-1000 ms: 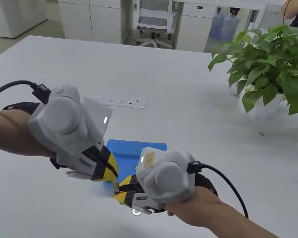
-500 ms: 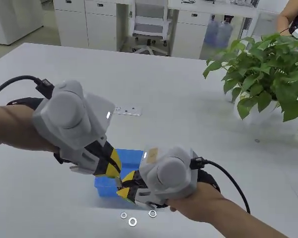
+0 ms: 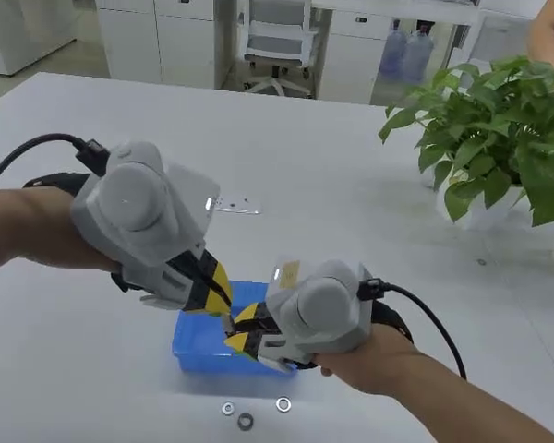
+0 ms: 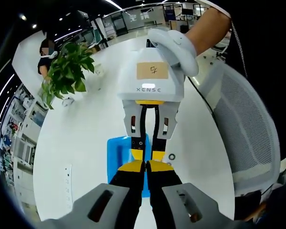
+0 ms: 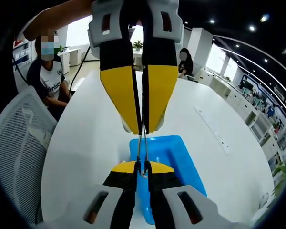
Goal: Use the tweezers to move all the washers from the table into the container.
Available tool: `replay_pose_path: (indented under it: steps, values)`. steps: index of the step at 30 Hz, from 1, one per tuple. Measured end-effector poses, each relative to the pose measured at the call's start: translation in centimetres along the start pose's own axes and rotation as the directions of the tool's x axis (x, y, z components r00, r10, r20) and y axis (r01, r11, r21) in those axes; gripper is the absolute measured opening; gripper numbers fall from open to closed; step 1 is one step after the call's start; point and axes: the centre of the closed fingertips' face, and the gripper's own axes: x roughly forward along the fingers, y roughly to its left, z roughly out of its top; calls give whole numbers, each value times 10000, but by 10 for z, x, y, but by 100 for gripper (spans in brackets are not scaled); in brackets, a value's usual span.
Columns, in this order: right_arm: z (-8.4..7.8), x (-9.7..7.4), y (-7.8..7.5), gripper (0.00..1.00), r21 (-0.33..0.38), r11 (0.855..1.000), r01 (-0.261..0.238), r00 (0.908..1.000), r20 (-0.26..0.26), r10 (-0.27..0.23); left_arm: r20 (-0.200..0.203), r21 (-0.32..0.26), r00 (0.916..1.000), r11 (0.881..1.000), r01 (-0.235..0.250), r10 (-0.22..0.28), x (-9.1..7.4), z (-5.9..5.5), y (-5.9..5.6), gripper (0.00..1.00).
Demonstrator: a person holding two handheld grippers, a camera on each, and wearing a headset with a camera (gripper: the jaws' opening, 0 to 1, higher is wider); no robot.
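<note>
Tool: thin steel tweezers [image 5: 141, 138], held at both ends. The right gripper view has them running from my left gripper [image 3: 223, 293] down into my right gripper [image 3: 240, 334]. Both pairs of yellow-tipped jaws are pressed together on the shank.

Receptacle: rectangular blue plastic container [image 3: 196, 349], standing on the white bench [image 3: 351, 185] directly under the meeting jaws. The grippers cover most of it, so I cannot tell what lies inside.

Stock: three small metal ring washers [image 3: 245, 422], loose on the bench just in front of the container's near wall, each apart from the others. I see none at the tweezers.

Change: little. Half a second ago the same three washers lay in the same cluster, and my grippers were already tip to tip above the container. Most of the apparent drift comes from my head moving.

Reading: I judge I am settling the tweezers between hands, with the picking all ahead.
</note>
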Motion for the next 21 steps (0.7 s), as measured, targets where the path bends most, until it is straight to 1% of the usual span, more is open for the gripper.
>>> replay_pose_path:
  steps: [11,21]
  values:
    - [-10,18,-15,9,205,9996,-199,9998,-63,200,-45,-225,10000,9997,19,-20,13,-17,18,6]
    - [-22,35,-24,9,369,9984,-423,9989,-168,430,-72,-402,9999,9991,136,-139,27,-32,27,6]
